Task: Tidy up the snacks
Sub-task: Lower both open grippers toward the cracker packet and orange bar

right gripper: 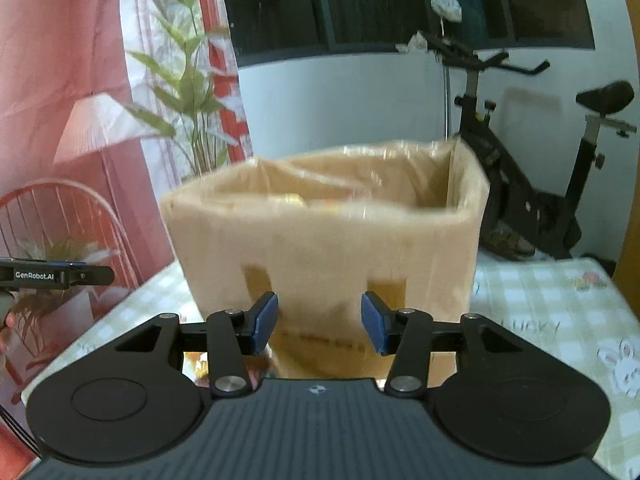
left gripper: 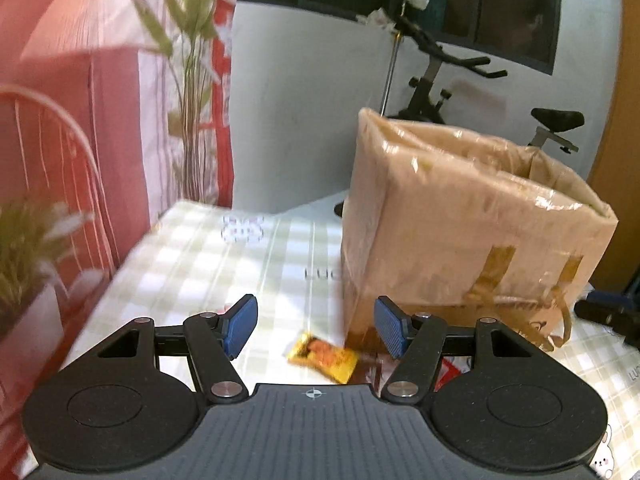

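Observation:
A tall tape-wrapped cardboard box (left gripper: 460,224) stands on the checked tablecloth; in the right wrist view the cardboard box (right gripper: 324,248) is straight ahead, open at the top, with blurred snack packets inside. A small yellow-orange snack packet (left gripper: 323,356) lies on the cloth by the box's near left corner. My left gripper (left gripper: 316,328) is open and empty, just above and behind the packet. My right gripper (right gripper: 319,322) is open and empty, facing the box's front wall. The left gripper's body (right gripper: 52,274) shows at the left edge.
The table (left gripper: 200,256) has a green-checked cloth, and its left edge runs beside a potted plant (left gripper: 24,248) and a red chair (right gripper: 60,216). An exercise bike (right gripper: 532,160) stands behind the table. A dark object (left gripper: 608,312) lies at the right.

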`<state>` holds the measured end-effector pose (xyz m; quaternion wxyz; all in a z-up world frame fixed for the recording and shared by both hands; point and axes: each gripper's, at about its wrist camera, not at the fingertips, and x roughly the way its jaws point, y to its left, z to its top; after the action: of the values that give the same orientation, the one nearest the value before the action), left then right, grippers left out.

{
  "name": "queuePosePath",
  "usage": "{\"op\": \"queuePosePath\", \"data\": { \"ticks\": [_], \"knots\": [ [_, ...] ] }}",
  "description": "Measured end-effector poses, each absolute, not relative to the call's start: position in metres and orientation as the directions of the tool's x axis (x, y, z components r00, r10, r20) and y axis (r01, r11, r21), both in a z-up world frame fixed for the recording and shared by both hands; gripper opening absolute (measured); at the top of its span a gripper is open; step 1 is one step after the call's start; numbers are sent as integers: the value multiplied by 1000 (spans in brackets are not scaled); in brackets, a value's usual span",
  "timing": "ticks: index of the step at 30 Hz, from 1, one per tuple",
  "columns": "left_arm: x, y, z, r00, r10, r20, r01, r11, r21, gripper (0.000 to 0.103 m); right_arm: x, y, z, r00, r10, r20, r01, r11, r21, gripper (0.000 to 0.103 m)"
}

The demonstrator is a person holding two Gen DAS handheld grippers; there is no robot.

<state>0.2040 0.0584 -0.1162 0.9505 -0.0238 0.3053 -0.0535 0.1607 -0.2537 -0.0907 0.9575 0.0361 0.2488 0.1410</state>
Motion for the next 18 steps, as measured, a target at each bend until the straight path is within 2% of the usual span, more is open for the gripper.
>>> {"op": "queuePosePath", "data": {
  "ticks": [8, 13, 16, 18],
  "knots": [
    [207, 59, -144, 779, -115, -616, 67, 993, -101, 67, 163, -251, -144, 746, 255, -615, -210, 967, 147, 50],
    [210, 63, -151, 767, -110, -632, 58, 993, -103, 66, 186, -254, -186, 628, 254, -736, -128, 966, 225, 50],
    [210, 65, -155, 762, -101, -640, 48, 994, -100, 66, 201, -258, -200, 584, 271, -765, -66, 955, 288, 50],
    [211, 65, -158, 757, -97, -647, 41, 994, -102, 66, 208, -256, -204, 577, 257, -775, -42, 957, 286, 54]
  ]
}}
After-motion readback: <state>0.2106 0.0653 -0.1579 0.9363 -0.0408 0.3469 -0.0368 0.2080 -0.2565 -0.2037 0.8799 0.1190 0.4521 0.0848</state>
